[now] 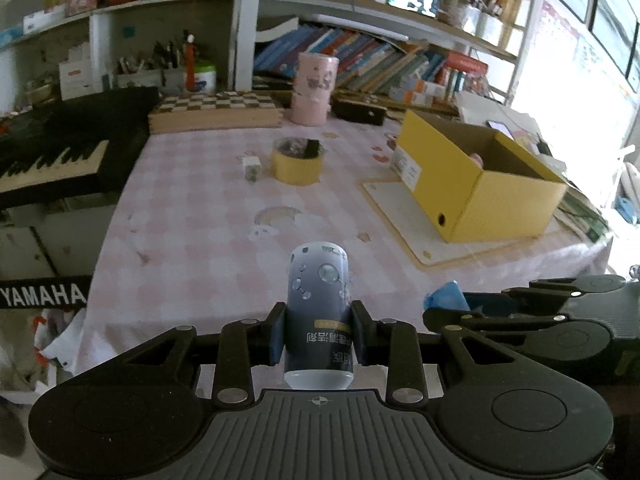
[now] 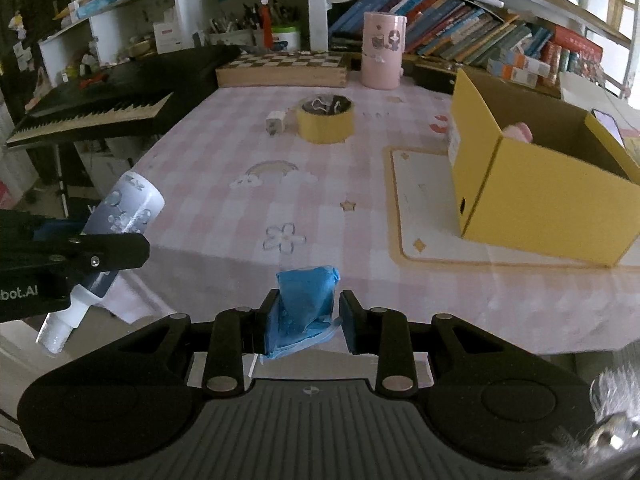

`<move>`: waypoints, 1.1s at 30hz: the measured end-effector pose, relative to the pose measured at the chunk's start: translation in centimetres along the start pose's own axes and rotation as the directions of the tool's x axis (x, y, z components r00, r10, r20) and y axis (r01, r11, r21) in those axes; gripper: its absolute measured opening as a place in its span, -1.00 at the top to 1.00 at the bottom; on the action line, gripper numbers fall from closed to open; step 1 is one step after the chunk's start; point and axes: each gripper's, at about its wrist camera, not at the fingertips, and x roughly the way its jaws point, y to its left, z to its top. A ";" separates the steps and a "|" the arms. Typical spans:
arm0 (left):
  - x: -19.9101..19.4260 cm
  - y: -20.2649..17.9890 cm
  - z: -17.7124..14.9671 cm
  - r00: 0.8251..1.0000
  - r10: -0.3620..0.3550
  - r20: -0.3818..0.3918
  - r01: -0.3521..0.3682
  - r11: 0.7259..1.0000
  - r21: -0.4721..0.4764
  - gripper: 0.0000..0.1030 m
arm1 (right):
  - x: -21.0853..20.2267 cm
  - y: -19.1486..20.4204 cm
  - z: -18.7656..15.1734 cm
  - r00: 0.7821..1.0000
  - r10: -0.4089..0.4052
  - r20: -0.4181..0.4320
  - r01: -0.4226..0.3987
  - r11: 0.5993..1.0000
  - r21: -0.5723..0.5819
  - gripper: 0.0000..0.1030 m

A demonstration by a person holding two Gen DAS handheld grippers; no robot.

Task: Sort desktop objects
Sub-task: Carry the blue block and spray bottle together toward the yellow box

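**A:** Nearest your left camera is the bottle [image 1: 319, 312]: your left gripper [image 1: 319, 334] pinches it at the middle, rounded end pointing out over the near table edge, nozzle end back towards you. Your right gripper [image 2: 306, 322] pinches a crumpled blue cloth [image 2: 305, 308], also above the near edge.

**B:** And what lies around them, biggest first?

**A:** The table [image 2: 224, 184] with its pink checked cover fills the middle. To your left stands a black keyboard [image 2: 100, 110], its keys facing the table. On your right an open yellow box [image 2: 536, 196] sits on a pale mat [image 2: 420, 216], with something pink inside. At the far edge lie a chessboard [image 2: 282, 66] and a tall pink canister [image 2: 382, 50], bookshelves behind them.

**B:** Anything in your path?

**A:** A roll of yellow tape [image 2: 325, 120] lies flat at mid-table, small dark bits in its hole that you cannot make out. Just beside it, on its left, is a small white plug [image 2: 276, 122]. The stretch between your grippers and the tape holds nothing but the cover's printed pictures.
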 end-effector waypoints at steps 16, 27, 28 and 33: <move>-0.1 -4.5 -2.3 0.988 -0.130 -0.080 0.140 0.981 0.138 0.40 | -3.8 -2.3 -5.4 0.995 -0.098 -0.024 0.100 0.983 0.153 0.45; 0.9 -8.8 -2.0 0.966 -0.233 -0.110 0.254 0.932 0.258 0.40 | -6.3 -5.7 -7.5 0.978 -0.208 -0.027 0.207 0.938 0.279 0.45; 1.0 -9.1 -2.0 0.965 -0.239 -0.113 0.261 0.929 0.263 0.40 | -6.4 -5.9 -7.6 0.977 -0.214 -0.027 0.213 0.935 0.284 0.45; 1.7 -10.2 -1.6 0.958 -0.258 -0.122 0.283 0.918 0.279 0.40 | -6.8 -6.8 -7.9 0.972 -0.234 -0.029 0.232 0.925 0.302 0.45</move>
